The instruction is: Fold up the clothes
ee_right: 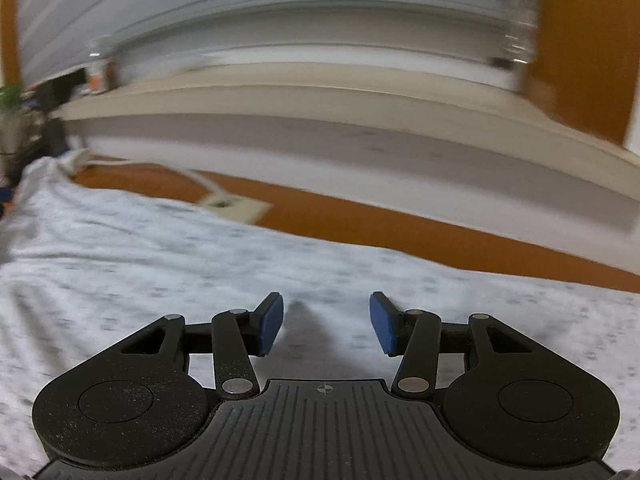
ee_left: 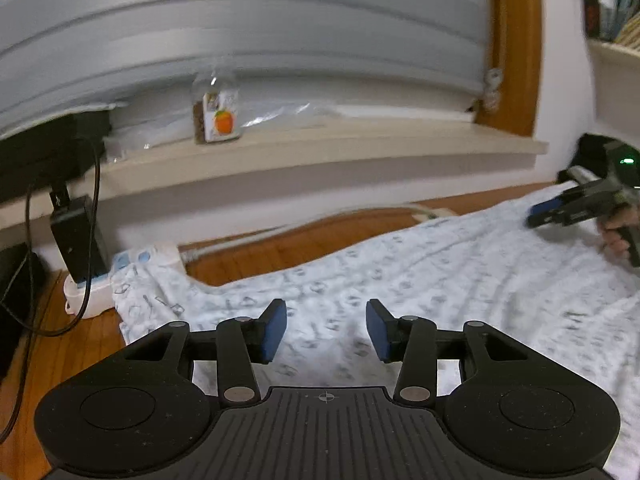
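item: white patterned garment (ee_left: pixel 420 280), spread flat on wood floor (ee_left: pixel 280 248), one corner lying by the power strip (ee_left: pixel 132 268) nr wall.
left gripper (ee_left: pixel 326 330): pads spread, nothing held, hovering over cloth.
right gripper (ee_right: pixel 326 326): pads spread, nothing held, low over cloth.
step, we judge: pick edges for first fold. we go for matching corners w/ both grippers, pinch one layer only, lift evenly, keep clear of the strip's cable.

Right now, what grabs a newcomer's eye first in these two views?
The white patterned garment spread across the wooden floor, filling the lower part of both views. Both grippers hang over it, left gripper and right gripper, jaws open and empty. On the windowsill, a small bag with an orange label.
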`<state>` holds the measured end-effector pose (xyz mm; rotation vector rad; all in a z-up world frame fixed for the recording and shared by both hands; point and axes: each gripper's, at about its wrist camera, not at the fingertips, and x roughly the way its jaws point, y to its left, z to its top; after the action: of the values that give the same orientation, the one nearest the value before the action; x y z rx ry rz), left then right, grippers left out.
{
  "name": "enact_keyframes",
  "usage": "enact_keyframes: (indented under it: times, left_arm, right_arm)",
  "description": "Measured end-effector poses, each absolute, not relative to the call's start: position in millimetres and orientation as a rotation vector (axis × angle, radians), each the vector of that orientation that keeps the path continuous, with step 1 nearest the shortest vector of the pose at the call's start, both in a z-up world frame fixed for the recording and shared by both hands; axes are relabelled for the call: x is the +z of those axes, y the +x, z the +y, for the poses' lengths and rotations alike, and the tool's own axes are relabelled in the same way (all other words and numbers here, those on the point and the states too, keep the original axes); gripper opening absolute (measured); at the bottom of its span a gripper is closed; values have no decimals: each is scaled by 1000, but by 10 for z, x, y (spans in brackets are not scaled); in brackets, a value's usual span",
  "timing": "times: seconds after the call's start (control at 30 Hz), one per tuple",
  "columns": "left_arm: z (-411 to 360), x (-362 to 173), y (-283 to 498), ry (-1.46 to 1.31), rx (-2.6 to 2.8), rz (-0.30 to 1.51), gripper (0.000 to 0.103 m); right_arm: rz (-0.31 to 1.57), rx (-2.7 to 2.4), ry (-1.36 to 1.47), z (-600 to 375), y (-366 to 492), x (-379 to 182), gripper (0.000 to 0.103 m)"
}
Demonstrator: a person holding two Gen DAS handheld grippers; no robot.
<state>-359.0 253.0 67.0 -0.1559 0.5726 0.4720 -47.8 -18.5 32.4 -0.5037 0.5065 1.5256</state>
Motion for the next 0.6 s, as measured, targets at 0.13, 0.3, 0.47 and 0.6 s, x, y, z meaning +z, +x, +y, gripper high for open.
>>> enact_keyframes:
  times: [0.13,0.3,0.47,0.6]
  left_arm:
    - [2696,461,-3597,-206,495,609,48]
    - [2729,394,-3638,-225,494,624,49]
    - [2706,406,-3612,-209,495,642,51]
    - [2656,396,-3557,-168,485,663,61]
  right_arm:
    - [489,1444,-488,-190,-132,280,49]
    - [483,1306,-471,-366,445,298,49]
    - [557,1179,-396,-751,1175,252,49]
    - [574,1215,-352,-1008,1542,145,52]
